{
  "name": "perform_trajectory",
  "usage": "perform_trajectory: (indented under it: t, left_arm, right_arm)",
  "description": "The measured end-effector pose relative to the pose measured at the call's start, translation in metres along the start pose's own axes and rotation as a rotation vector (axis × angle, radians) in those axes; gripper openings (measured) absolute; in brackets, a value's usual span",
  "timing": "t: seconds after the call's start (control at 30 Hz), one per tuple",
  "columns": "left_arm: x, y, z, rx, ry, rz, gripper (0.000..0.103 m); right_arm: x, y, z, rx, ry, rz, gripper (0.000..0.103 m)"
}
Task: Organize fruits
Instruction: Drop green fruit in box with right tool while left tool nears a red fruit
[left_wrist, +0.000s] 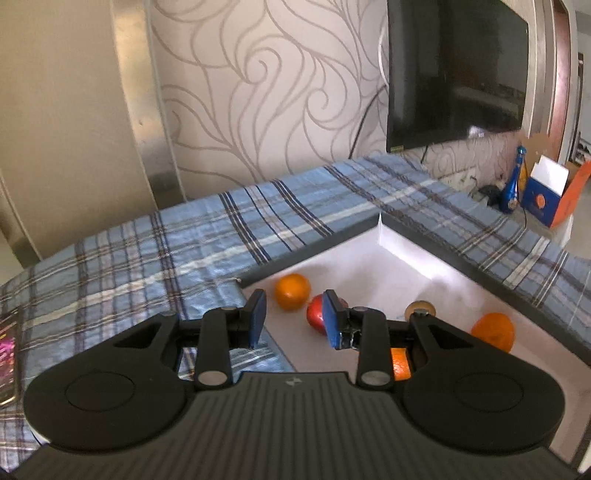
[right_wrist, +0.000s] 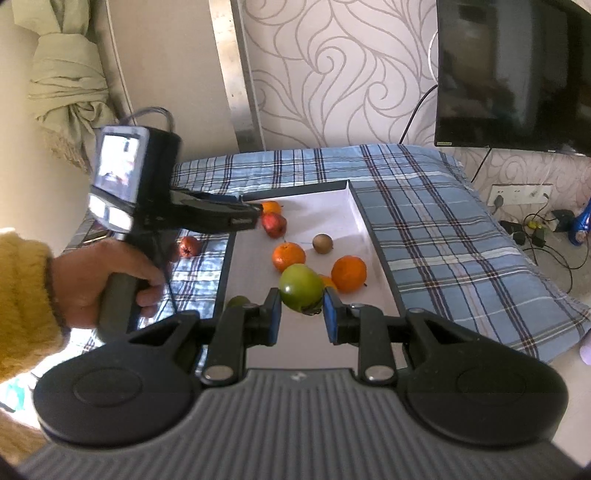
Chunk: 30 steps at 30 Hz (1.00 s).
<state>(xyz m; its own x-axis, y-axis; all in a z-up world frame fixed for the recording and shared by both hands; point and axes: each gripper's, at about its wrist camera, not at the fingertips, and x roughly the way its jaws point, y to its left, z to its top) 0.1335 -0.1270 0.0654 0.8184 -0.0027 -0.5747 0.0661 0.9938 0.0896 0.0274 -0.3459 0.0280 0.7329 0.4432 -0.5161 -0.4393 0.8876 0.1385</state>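
Observation:
A shallow white box (right_wrist: 354, 210) with a dark rim lies on the plaid cloth. In it are oranges (right_wrist: 289, 256) (right_wrist: 348, 274), a red apple (right_wrist: 274, 224) and a brown kiwi (right_wrist: 322, 243). My right gripper (right_wrist: 301, 314) is shut on a green apple (right_wrist: 301, 287), held above the box's near end. My left gripper (left_wrist: 293, 319) is open and empty, over the box's left rim, with an orange (left_wrist: 292, 291) and the red apple (left_wrist: 317, 314) just beyond its fingertips. It also shows in the right wrist view (right_wrist: 255, 216). A small red fruit (right_wrist: 189, 246) lies on the cloth left of the box.
A blue plaid cloth (left_wrist: 184, 240) covers the surface. A TV (right_wrist: 517, 74) hangs on the patterned wall behind. A phone (left_wrist: 7, 354) lies on the cloth at far left. A blue bottle (left_wrist: 515, 181) and a blue-orange carton (left_wrist: 550, 195) stand at far right, with cables (right_wrist: 535, 229).

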Motion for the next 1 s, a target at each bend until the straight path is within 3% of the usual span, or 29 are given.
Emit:
perform_trajectory:
  t: [0.33,0.63,1.0]
  left_arm:
    - [-0.061,0.003,0.002,-0.031,-0.066,0.006,0.038]
    - [-0.121,0.022,-0.018,-0.117,-0.080,0.022,0.038]
    - [-0.185,0.046,-0.049,-0.154,-0.091,0.136,0.038]
  right_arm:
    - [0.025,-0.003,0.000,-0.009,0.041,0.014,0.027]
    - [0.049,-0.009,-0.007,-0.008,0.101,0.025,0.027]
    - [0.080,-0.009,-0.010,-0.046,0.162,0.032,0.027]
